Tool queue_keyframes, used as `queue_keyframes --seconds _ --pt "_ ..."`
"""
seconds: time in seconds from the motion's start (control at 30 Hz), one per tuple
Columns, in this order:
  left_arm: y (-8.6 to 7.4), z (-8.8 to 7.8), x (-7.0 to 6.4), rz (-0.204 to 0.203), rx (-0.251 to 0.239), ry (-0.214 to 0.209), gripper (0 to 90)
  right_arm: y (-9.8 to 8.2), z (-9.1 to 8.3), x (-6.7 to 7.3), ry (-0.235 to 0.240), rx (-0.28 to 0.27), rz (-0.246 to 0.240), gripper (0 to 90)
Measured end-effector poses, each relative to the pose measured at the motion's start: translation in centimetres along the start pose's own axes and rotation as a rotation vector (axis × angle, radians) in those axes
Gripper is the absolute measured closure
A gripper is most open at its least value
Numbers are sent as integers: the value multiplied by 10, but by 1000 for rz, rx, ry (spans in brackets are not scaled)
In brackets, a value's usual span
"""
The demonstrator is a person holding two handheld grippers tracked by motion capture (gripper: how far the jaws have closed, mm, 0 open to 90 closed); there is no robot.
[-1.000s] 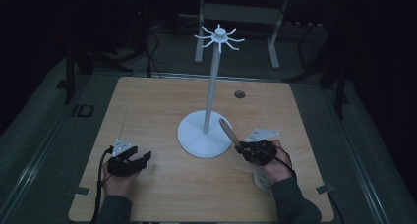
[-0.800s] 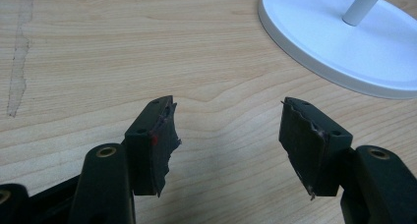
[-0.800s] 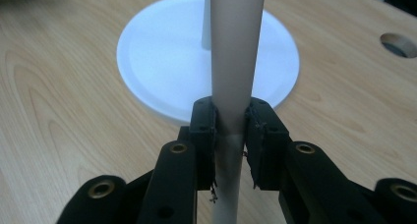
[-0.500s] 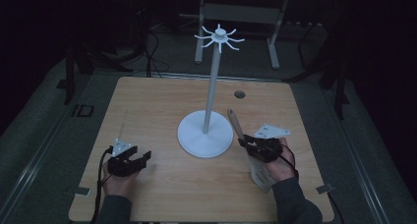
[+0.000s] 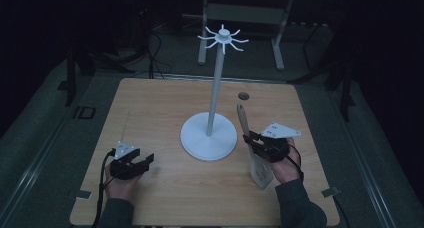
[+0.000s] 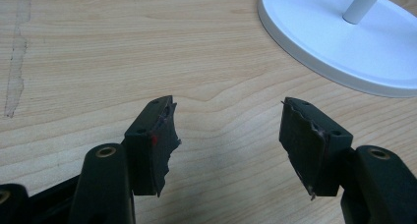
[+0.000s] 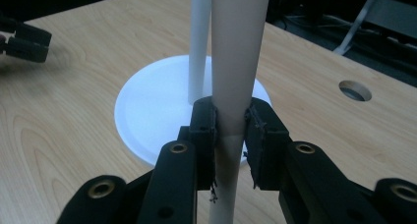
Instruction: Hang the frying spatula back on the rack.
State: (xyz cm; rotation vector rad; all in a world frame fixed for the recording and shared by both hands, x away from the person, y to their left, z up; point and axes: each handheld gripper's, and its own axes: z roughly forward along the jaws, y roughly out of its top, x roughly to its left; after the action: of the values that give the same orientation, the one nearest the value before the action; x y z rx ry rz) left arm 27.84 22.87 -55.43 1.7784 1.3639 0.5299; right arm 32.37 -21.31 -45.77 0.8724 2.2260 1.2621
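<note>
While the right hand-held gripper (image 7: 230, 123) clamps the spatula (image 5: 252, 145) and the left (image 6: 228, 135) gapes empty, hang its handle hole squarely over a stand (image 5: 210, 133) hook.

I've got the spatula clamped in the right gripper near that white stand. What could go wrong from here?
The right gripper pinches the wooden spatula only on its slim handle, so the broad blade could swing or slip. The handle stands close beside the stand's pole, and a knock might tip the white stand. The hooks sit high, a long lift.
</note>
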Motion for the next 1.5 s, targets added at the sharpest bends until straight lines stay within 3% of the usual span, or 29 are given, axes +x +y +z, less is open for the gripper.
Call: queue_keyframes --seconds 1.5 --pt "1 -2 1 -5 -7 1 377 36 -1 17 -24 -161 36 750"
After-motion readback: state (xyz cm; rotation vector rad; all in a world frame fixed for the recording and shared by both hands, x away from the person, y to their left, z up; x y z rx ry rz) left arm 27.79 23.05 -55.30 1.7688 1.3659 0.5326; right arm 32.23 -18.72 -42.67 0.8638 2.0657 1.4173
